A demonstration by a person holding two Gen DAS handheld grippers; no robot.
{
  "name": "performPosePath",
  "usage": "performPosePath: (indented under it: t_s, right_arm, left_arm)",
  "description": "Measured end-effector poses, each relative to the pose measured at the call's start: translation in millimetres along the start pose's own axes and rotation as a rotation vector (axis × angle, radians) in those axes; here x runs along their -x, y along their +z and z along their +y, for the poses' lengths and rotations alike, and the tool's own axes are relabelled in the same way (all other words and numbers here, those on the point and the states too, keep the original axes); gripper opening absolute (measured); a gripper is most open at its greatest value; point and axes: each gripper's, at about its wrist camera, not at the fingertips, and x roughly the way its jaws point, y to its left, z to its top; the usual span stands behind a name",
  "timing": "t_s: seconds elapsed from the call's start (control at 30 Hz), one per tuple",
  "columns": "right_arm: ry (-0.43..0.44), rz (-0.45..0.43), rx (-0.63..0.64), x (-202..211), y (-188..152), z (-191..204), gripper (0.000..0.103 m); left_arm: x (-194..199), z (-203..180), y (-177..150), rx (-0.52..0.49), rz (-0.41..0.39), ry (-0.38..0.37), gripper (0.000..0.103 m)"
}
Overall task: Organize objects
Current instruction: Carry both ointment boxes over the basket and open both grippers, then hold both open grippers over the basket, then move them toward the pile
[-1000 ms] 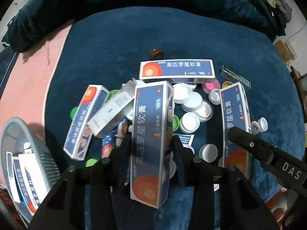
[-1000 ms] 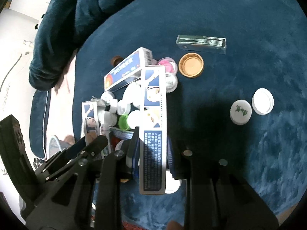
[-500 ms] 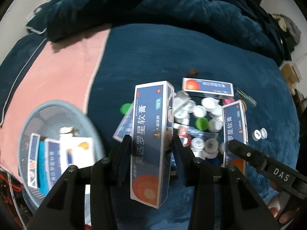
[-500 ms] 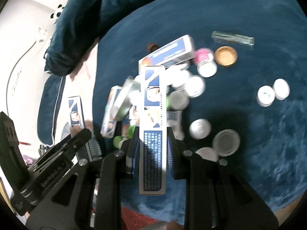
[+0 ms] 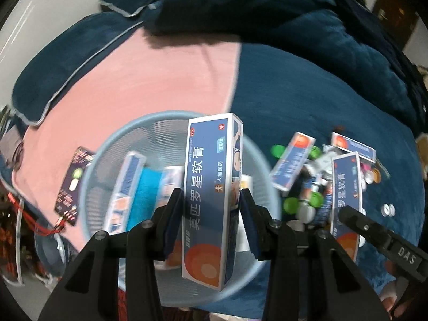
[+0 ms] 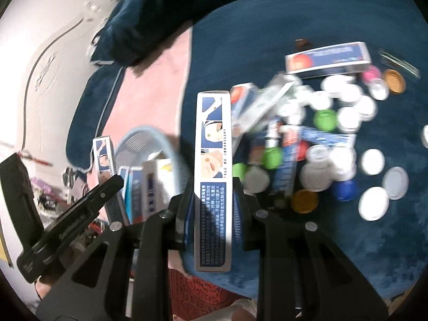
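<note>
The left hand-held gripper [image 5: 211, 222] is clamped on a blue ointment box [image 5: 211, 195], held upright right over the pale blue basket [image 5: 112, 144] that sits on the pink sheet near the bed's left edge. Several boxes already lie inside the basket. The right hand-held gripper [image 6: 212, 208] grips a second ointment box [image 6: 213, 176] of its own — it hangs over the blue blanket [image 6: 294, 13], just beside the basket rim, with the heap of bottle caps [image 6: 345, 117] and remaining boxes spread toward the bed's right side.

The step in hand looks like dropping the left box in. To do it well, lower the box until its bottom end is below the rim, tilt it to lie along the boxes already there, then open the jaws — releasing from this height risks it bouncing off the rim. The right box should wait until the left gripper is out of the way, since the two sit close together.
</note>
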Motion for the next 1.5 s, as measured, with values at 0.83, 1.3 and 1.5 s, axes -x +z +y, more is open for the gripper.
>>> performPosePath:
  t_s: [0.83, 1.3, 1.5]
  right_arm:
    - [0.04, 0.081, 0.087, -60, -24, 66, 0.103]
    - [-0.109, 0.073, 0.125, -53, -19, 47, 0.103]
    - [-0.112, 0.068, 0.129, -51, -19, 47, 0.103]
  left_arm:
    - [-22, 52, -8, -0.003, 0.051, 0.156, 0.087]
    - [-22, 56, -11, -0.001, 0.068, 0.189, 0.097]
    - [-22, 54, -11, -0.01, 0.068, 0.195, 0.097]
